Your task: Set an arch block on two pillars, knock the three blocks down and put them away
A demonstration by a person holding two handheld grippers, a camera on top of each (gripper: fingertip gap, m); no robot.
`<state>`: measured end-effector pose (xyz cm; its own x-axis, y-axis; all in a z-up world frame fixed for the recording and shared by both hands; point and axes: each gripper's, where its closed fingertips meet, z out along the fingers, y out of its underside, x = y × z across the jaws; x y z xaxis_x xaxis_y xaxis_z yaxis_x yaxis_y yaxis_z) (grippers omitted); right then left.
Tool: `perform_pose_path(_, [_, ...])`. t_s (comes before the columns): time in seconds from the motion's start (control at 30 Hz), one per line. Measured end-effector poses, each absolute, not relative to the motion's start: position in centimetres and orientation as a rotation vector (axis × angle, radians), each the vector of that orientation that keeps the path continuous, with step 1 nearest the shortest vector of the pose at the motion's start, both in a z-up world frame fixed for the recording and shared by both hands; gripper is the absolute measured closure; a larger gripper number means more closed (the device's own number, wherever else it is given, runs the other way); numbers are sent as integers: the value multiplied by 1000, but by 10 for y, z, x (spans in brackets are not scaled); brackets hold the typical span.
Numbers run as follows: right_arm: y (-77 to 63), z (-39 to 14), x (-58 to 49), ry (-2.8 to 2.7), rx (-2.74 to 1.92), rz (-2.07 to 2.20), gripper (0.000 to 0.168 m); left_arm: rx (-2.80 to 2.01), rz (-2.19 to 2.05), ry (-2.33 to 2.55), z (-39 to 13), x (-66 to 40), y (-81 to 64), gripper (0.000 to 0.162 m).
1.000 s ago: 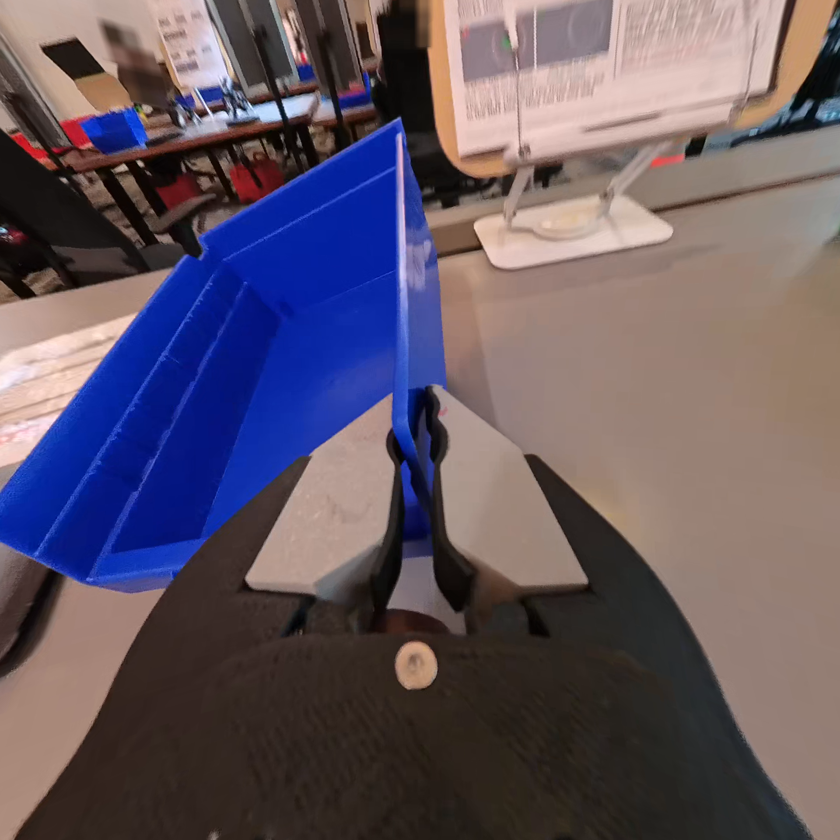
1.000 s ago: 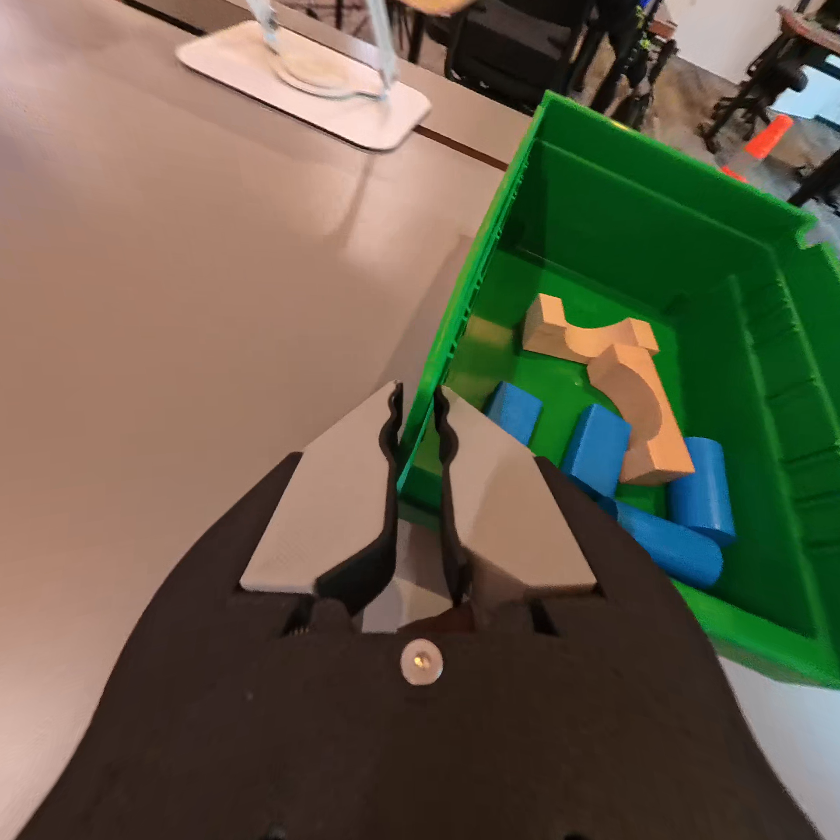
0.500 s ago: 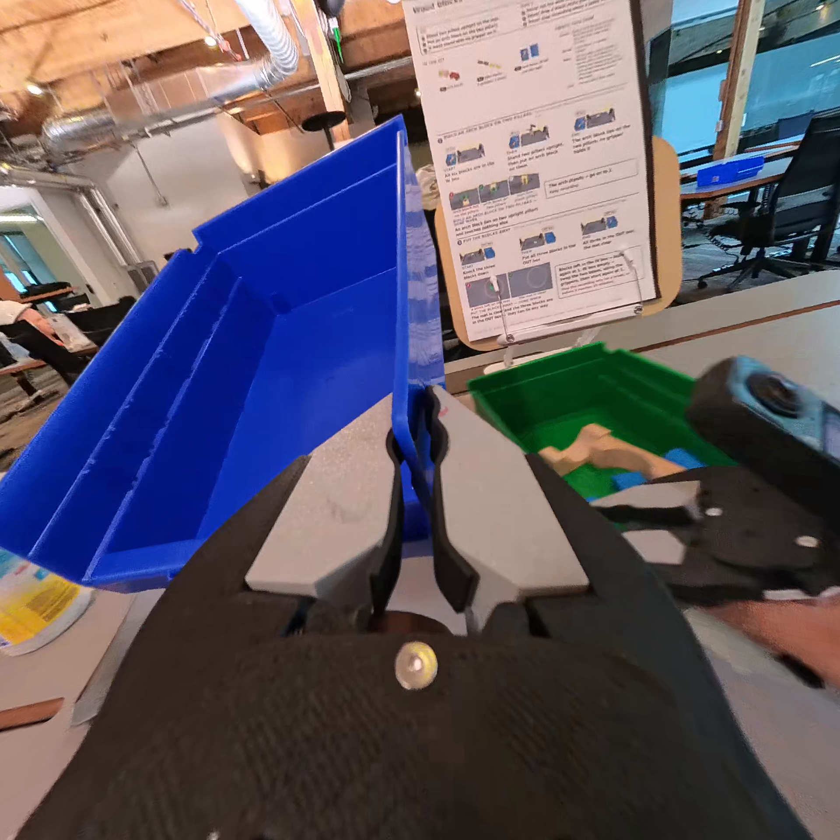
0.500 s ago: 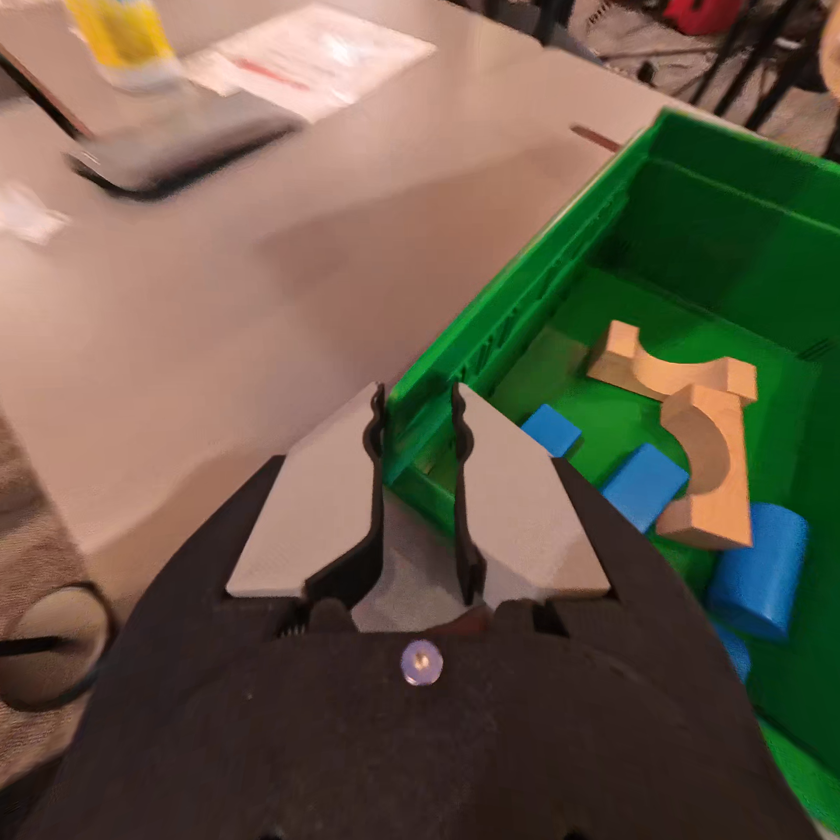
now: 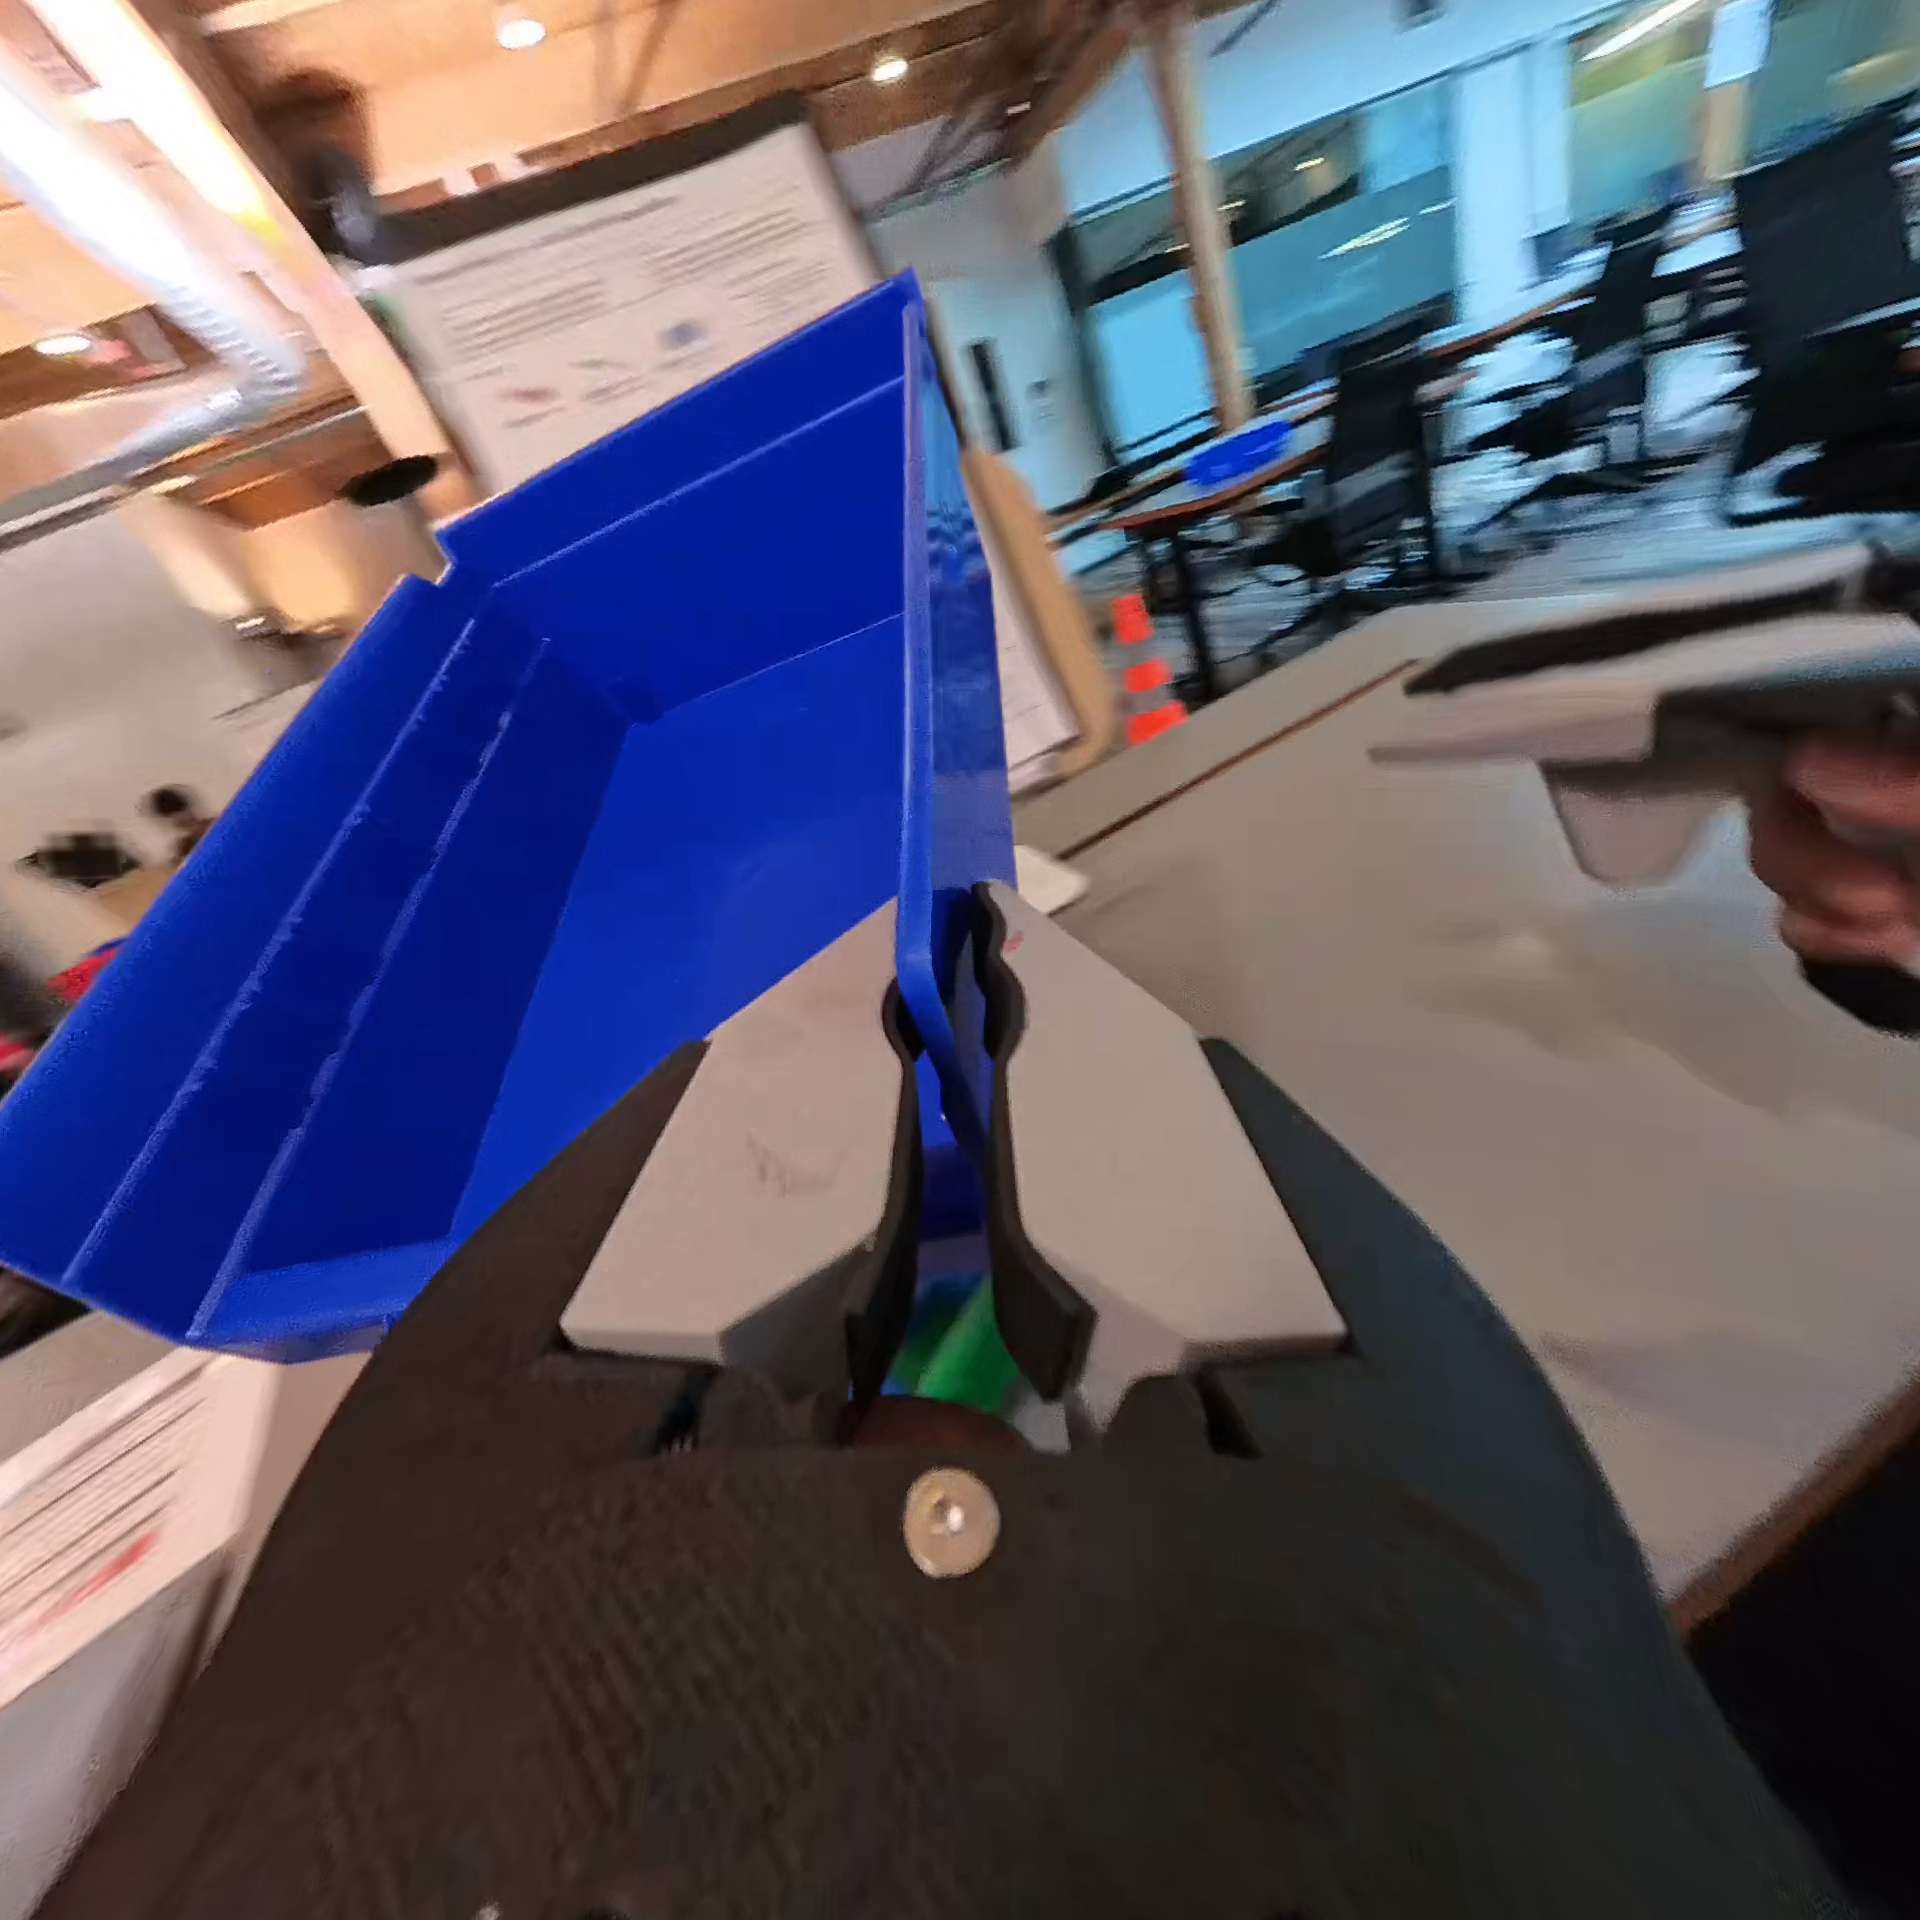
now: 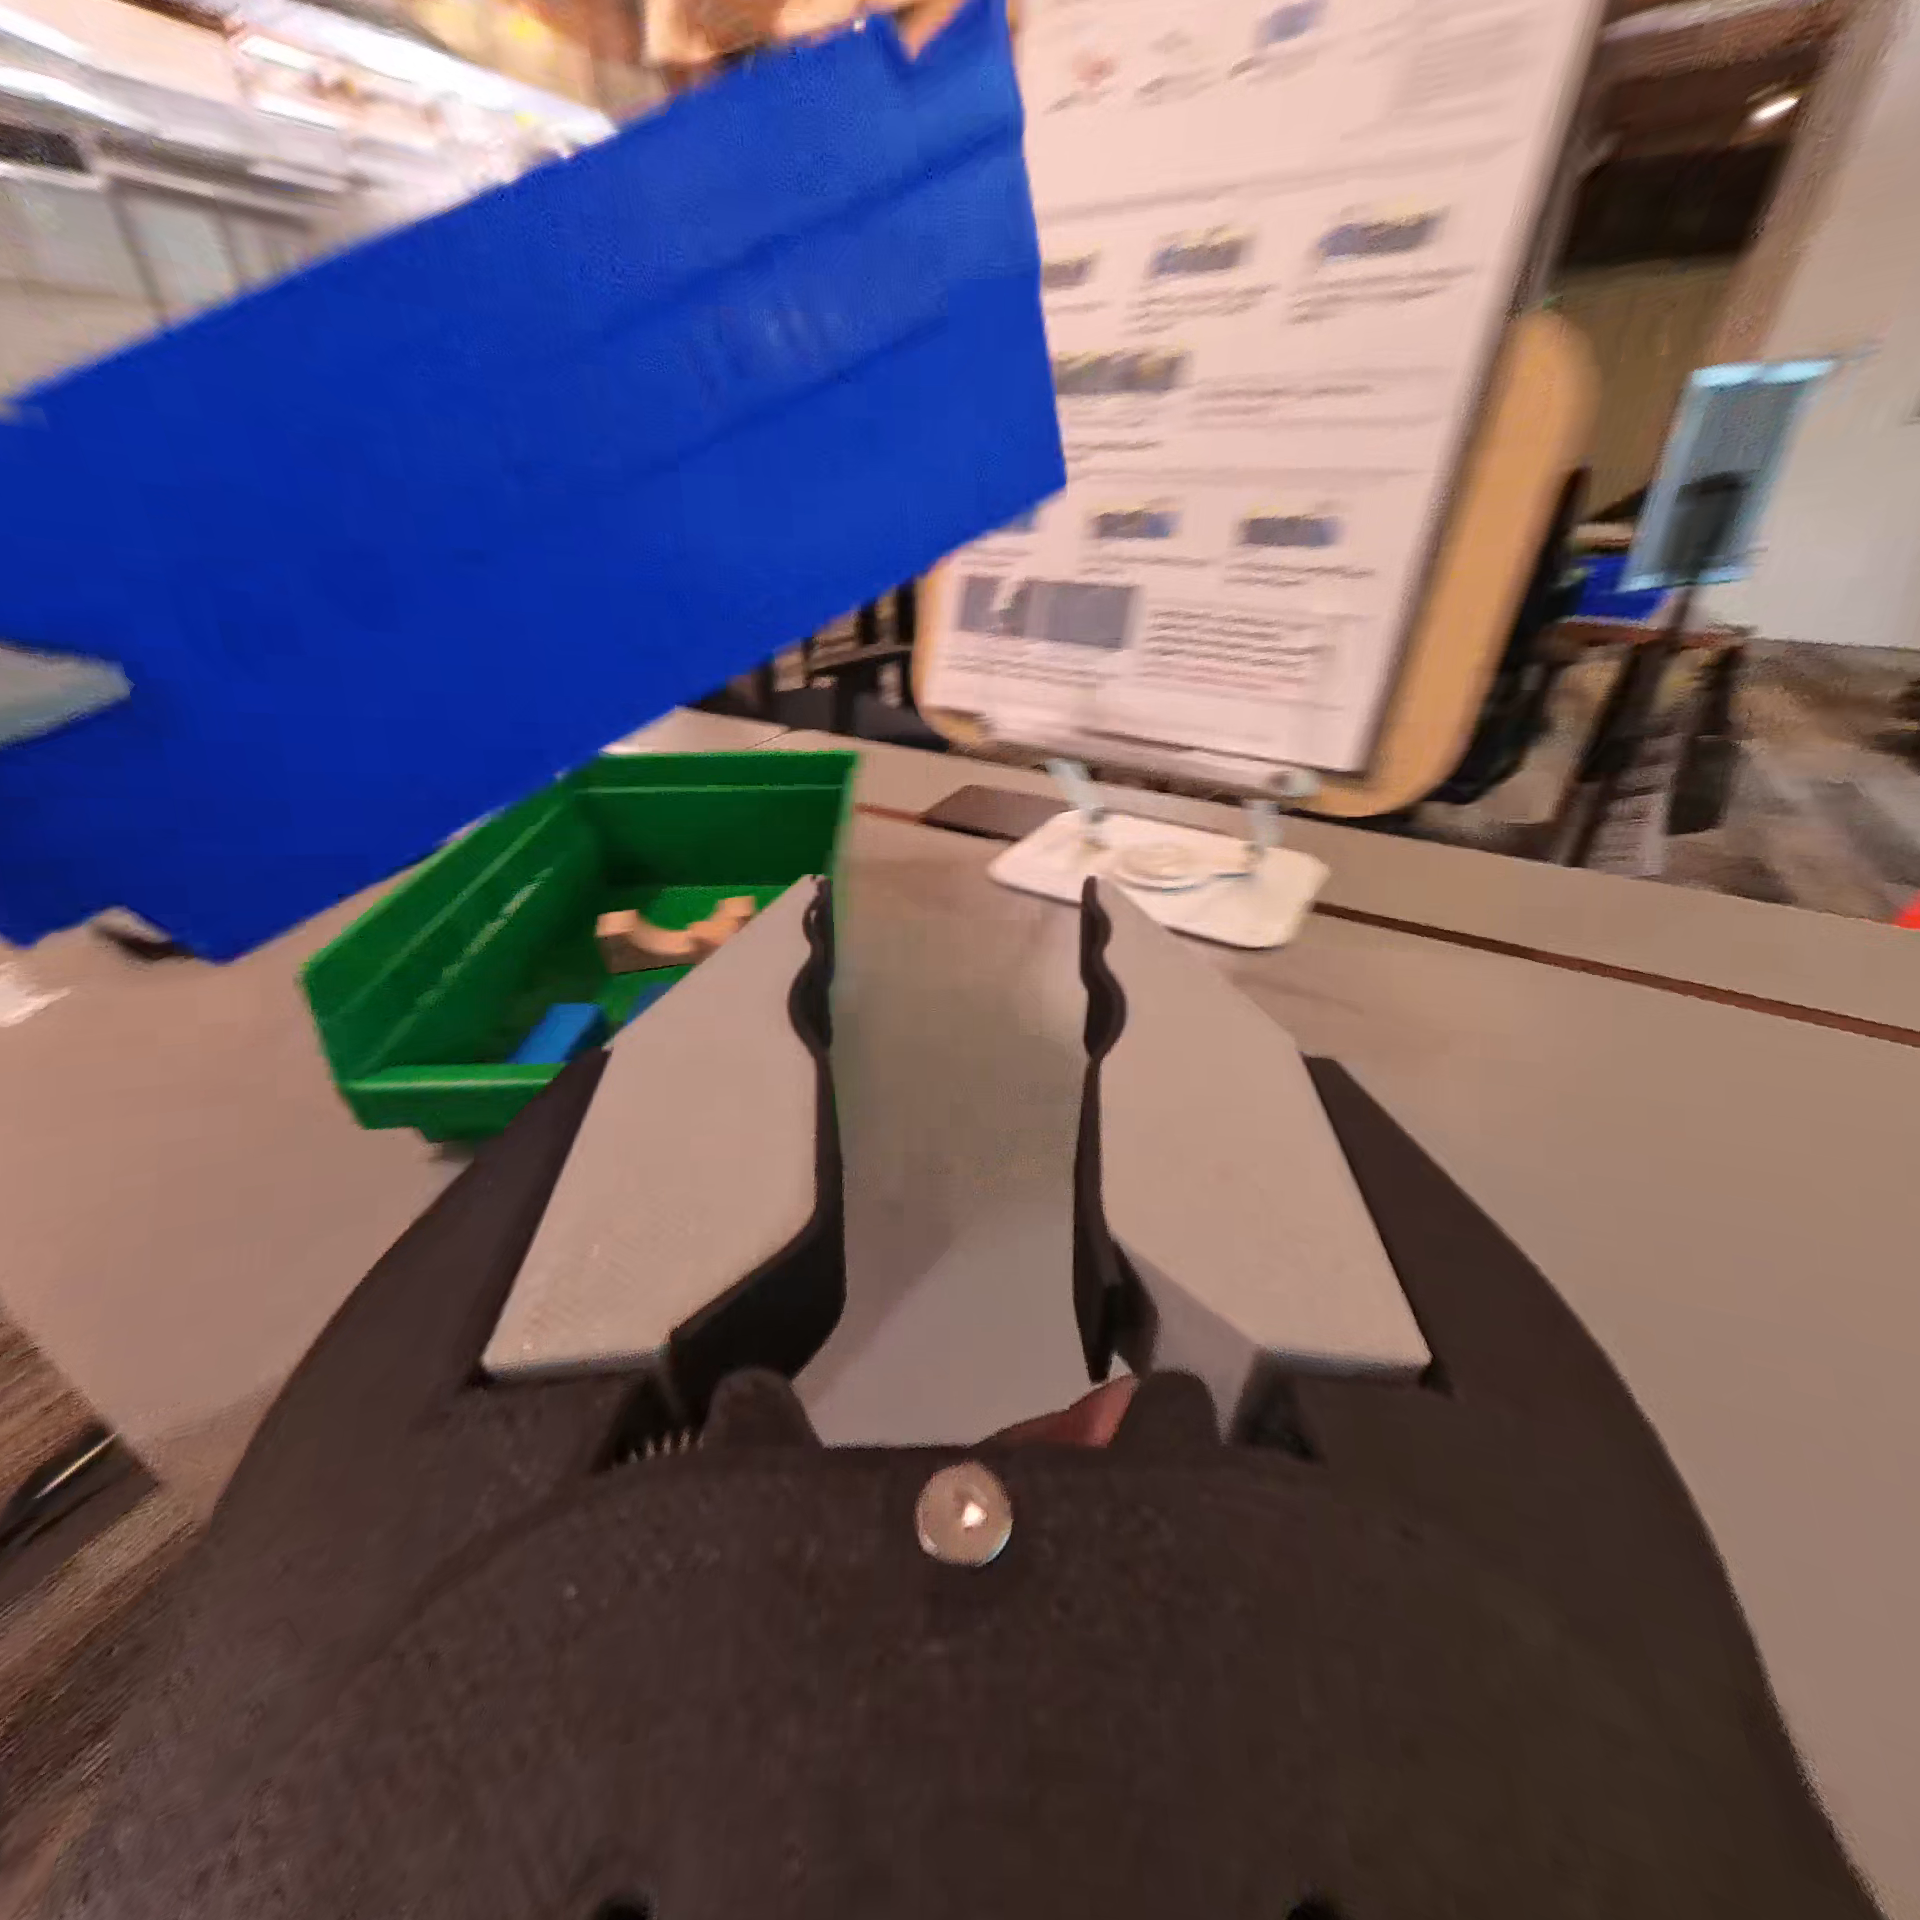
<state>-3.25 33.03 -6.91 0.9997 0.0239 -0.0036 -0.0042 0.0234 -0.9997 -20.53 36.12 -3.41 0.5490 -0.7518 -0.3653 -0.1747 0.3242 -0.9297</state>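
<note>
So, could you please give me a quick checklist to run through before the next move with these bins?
1. Left gripper clamped on the blue bin wall: ok.
2. Blue bin empty: ok, nothing shows inside.
3. Right gripper open and free: ok.
4. Green bin resting on the table: ok.
5. Wooden arch inside the green bin: ok.
6. All blocks inside the green bin: cannot tell, partly hidden.

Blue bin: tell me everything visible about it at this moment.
The blue bin is a glossy, open-topped rectangular plastic tray with ribbed side walls and a stepped far end. It looks empty inside. It is lifted off the table and tilted, held only by the left gripper, whose fingers are shut on one side wall. In the right wrist view its underside hangs above the green bin.
</note>
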Motion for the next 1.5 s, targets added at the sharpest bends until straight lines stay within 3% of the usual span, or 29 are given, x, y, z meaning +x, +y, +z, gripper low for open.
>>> perform_pose_path(0.27, [234, -88, 98, 145, -1608, -84, 121, -1147, -682, 1222, -106, -22, 271, 158])
perform_pose_path(0.57, [216, -139, 126, 193, -1736, -100, 115, -1325, -756, 1405, -195, 98, 240, 159])
perform_pose_path(0.63, [218, -140, 118, 184, -1740, -59, 114, -1274, -774, 1389, -183, 84, 237, 157])
perform_pose_path(0.7, [224, -140, 93, 110, -1744, 19, 114, -1247, -823, 1349, -163, 52, 240, 141])
perform_pose_path(0.83, [246, -169, 12, -108, -1867, 242, 111, -1291, -814, 1292, -140, -33, 278, 130])
perform_pose_path(1.0, [287, -203, -17, 2, -1921, 387, 114, -1548, -508, 1145, -174, -135, 391, 123])
perform_pose_path(1.07, [291, -216, -1, -17, -1975, 251, 165, -1641, -419, 1074, -193, -171, 430, 117])
perform_pose_path(1.1, [289, -216, 11, -12, -1975, 187, 168, -1653, -393, 1025, -197, -187, 446, 114])
perform_pose_path(1.2, [275, -215, 58, 90, -1966, 10, 168, -1680, -340, 905, -206, -231, 480, 124])
perform_pose_path(1.23, [268, -217, 74, 127, -1972, -16, 168, -1669, -346, 892, -206, -241, 485, 151])
perform_pose_path(1.27, [262, -218, 91, 166, -1973, -35, 168, -1652, -329, 860, -202, -252, 492, 159])
perform_pose_path(1.37, [242, -222, 163, 309, -1963, -205, 168, -1661, -196, 727, -194, -292, 521, 134])
perform_pose_path(1.43, [229, -232, 207, 419, -1999, -280, 161, -1704, -189, 661, -191, -310, 534, 132])
perform_pose_path(1.47, [227, -231, 213, 442, -1990, -235, 166, -1729, -242, 641, -190, -311, 533, 122])
perform_pose_path(1.5, [231, -225, 202, 397, -1965, -122, 157, -1745, -325, 645, -189, -306, 528, 111])
